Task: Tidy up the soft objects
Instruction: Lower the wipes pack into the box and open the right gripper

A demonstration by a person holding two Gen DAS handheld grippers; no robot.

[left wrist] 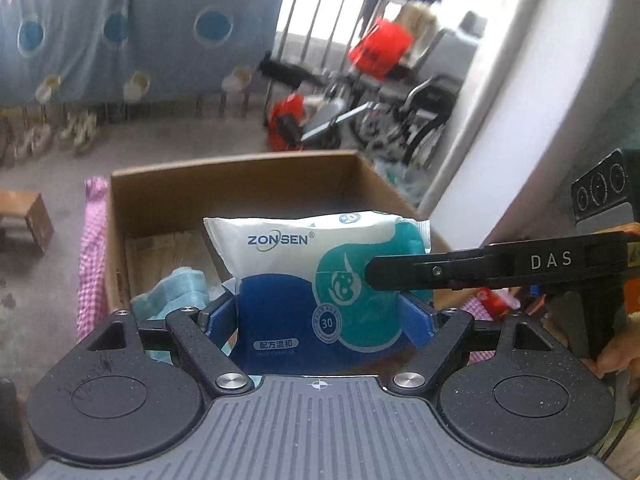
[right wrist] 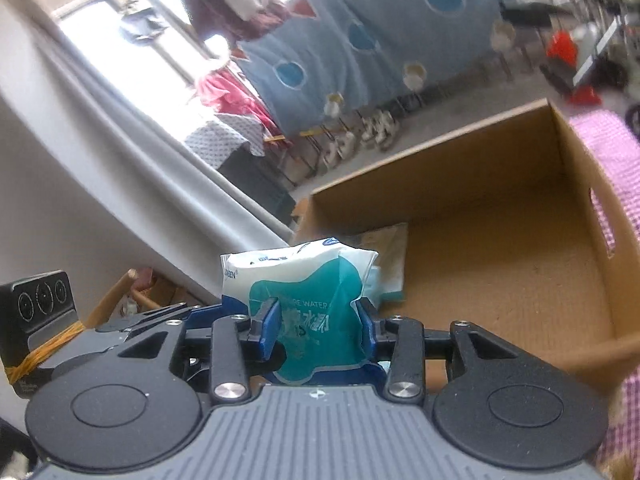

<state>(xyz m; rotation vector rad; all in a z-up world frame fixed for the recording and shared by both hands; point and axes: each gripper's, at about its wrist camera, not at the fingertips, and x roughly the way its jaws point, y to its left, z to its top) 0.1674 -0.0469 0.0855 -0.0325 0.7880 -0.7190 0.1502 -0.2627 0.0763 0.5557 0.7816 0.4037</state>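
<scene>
Glossy pillow-shaped wipes pack [left wrist: 304,280], crinkled

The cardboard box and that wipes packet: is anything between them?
Only air: the wipes packet, held by both grippers, hangs over the open cardboard box, best seen in the right wrist view.

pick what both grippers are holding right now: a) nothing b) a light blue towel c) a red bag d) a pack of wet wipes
d: the pack of wet wipes sits pinched between the left gripper pads, and the right gripper squeezes its teal end, above the cardboard box.
</scene>
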